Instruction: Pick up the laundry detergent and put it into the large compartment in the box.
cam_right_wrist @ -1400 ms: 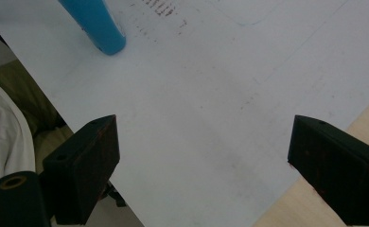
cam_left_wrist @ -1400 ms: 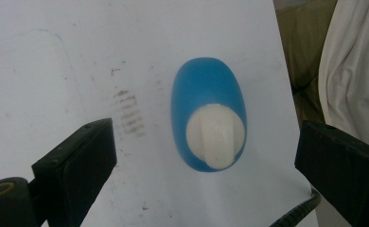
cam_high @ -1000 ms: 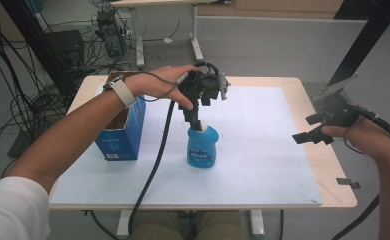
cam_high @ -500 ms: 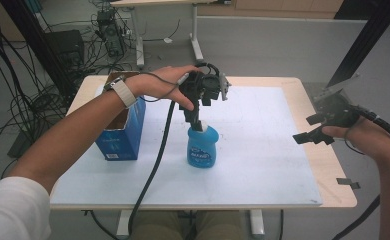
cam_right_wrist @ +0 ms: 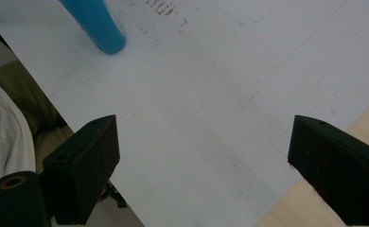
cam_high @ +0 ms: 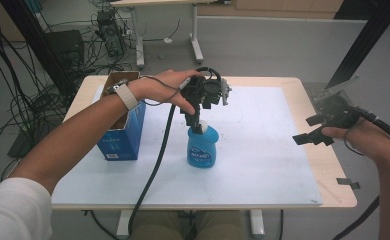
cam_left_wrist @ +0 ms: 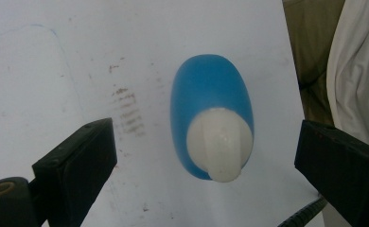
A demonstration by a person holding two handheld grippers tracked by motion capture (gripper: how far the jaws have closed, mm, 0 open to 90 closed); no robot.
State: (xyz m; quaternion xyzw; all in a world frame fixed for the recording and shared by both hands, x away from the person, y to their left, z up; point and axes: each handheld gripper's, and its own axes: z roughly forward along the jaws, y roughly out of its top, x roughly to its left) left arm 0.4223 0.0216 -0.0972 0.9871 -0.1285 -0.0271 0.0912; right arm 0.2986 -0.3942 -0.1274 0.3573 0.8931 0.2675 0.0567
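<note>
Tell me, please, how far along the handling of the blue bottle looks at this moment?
Early stage. Done: the left tongs are lined up above the blue bottle, its white cap between the open jaws. In hand: nothing is gripped; the bottle stands upright on the white mat. Left: closing on it and moving it, perhaps to the blue box. The right tongs wait open.

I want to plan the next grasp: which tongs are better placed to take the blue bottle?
Left. The left tongs hang open right above the blue bottle, its white cap between them; the right tongs are far off, over the table's edge.
</note>
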